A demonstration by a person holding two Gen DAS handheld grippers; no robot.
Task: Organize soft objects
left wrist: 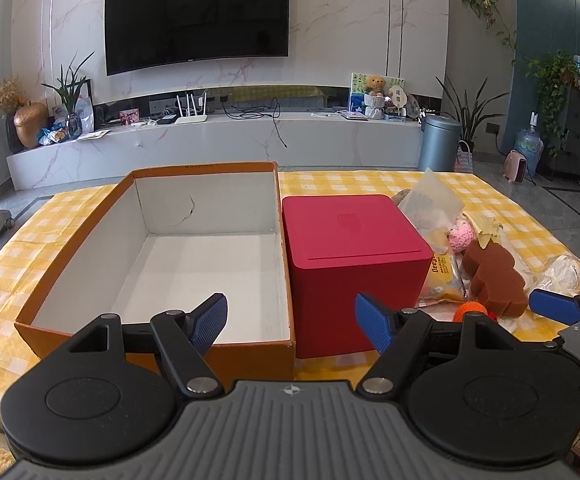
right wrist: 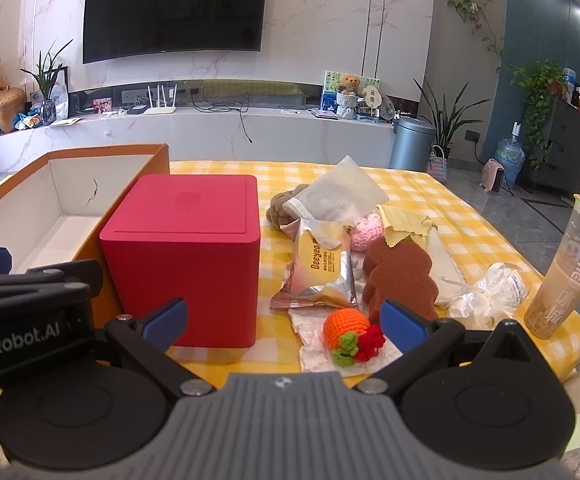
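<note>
An open orange cardboard box with a bare white inside sits on the yellow checked cloth, a red cube box against its right side. My left gripper hangs open over the near edge of both, holding nothing. Right of the red cube lies a pile of soft things: a crocheted orange with red and green bits, a brown sponge, a pink knitted ball, a brown plush, a snack packet and a mesh pouch. My right gripper stands open just before the crocheted orange, empty.
A tall milk tea cup stands at the table's right edge, with crumpled clear wrap beside it. A yellow cloth and white paper lie in the pile. Beyond the table are a TV wall, a bin and plants.
</note>
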